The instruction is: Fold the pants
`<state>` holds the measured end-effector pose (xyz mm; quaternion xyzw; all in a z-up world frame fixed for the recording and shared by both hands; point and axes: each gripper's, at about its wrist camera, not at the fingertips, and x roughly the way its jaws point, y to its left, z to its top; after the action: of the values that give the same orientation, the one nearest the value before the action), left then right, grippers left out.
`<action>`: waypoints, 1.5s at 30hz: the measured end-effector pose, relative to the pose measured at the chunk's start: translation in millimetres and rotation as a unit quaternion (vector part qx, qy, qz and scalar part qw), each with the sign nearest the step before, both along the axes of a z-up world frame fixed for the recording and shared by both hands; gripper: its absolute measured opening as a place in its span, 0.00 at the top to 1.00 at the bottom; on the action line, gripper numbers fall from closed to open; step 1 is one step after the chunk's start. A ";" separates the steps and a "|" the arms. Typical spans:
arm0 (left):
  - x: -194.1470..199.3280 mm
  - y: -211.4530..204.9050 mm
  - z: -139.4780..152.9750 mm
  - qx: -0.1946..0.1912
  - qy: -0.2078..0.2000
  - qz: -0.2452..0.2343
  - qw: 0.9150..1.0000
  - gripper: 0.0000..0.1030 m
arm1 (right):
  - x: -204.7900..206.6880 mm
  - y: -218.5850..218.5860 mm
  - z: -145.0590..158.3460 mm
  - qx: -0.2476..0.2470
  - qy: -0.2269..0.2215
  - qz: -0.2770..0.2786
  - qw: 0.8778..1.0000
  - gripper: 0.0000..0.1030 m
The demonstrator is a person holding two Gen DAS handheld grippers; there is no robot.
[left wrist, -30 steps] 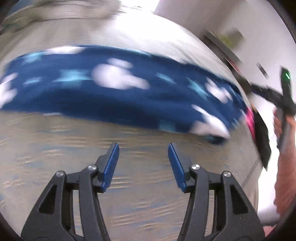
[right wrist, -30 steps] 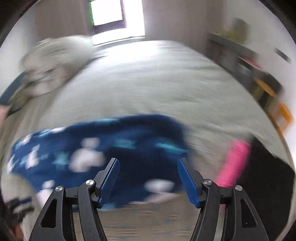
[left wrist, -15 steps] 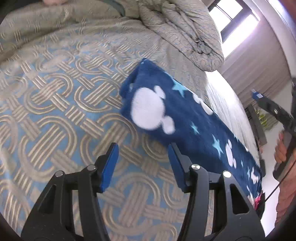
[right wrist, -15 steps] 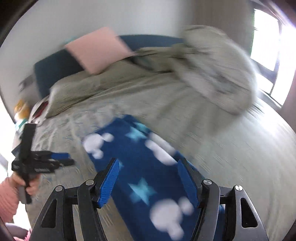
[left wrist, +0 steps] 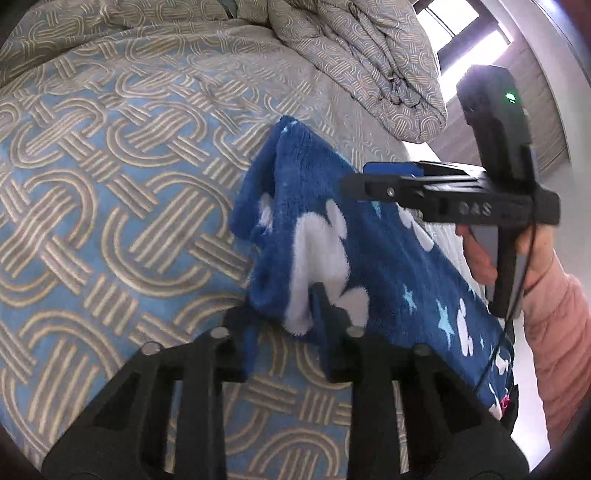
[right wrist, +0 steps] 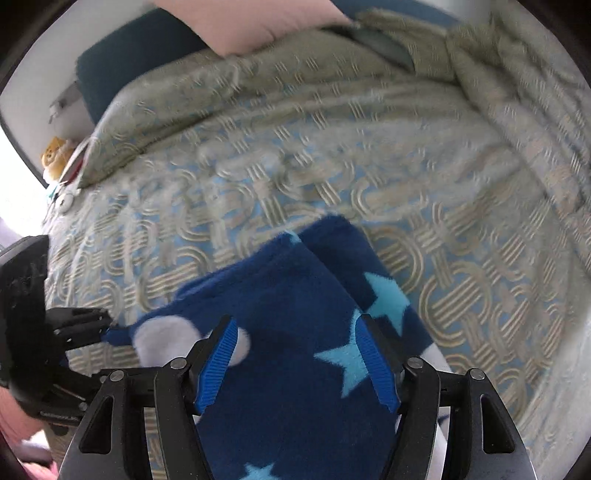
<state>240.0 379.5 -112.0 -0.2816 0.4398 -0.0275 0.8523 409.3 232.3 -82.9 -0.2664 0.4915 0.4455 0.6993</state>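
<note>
The pants are dark blue fleece with white mouse heads and light blue stars, folded lengthwise into a long strip on the bed. My left gripper has its jaws apart around the near corner of the strip's end. My right gripper is open and hovers over the same end of the pants, with the cloth under and between its fingers. The right gripper also shows from the side in the left wrist view, and the left gripper shows at the left edge of the right wrist view.
The bedspread is blue with beige interlaced loops. A bunched duvet lies at the far side near a bright window. A pink pillow leans on the dark headboard. Small items sit at the bed's left edge.
Both grippers have swung to the end of the folded pants and moved in close. The left jaws have narrowed around the near corner. The right gripper now hangs right over the cloth.
</note>
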 end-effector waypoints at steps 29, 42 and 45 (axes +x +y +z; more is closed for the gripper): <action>54.5 12.3 22.8 0.107 0.006 0.016 0.994 0.80 | 58.9 10.7 24.5 0.010 0.016 -0.059 0.998 0.86; 21.0 16.1 24.6 0.120 0.008 0.056 0.991 0.49 | 48.2 -71.1 38.9 0.007 -0.023 -0.162 0.986 0.39; 5.5 1.9 31.4 0.119 0.010 0.046 0.992 0.49 | 18.3 -134.1 55.6 0.012 -0.009 -0.192 0.981 0.38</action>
<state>245.5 381.4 -80.5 -0.1987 0.4352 0.0667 0.8756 427.6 98.2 -27.3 -0.1629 0.5216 0.3065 0.7794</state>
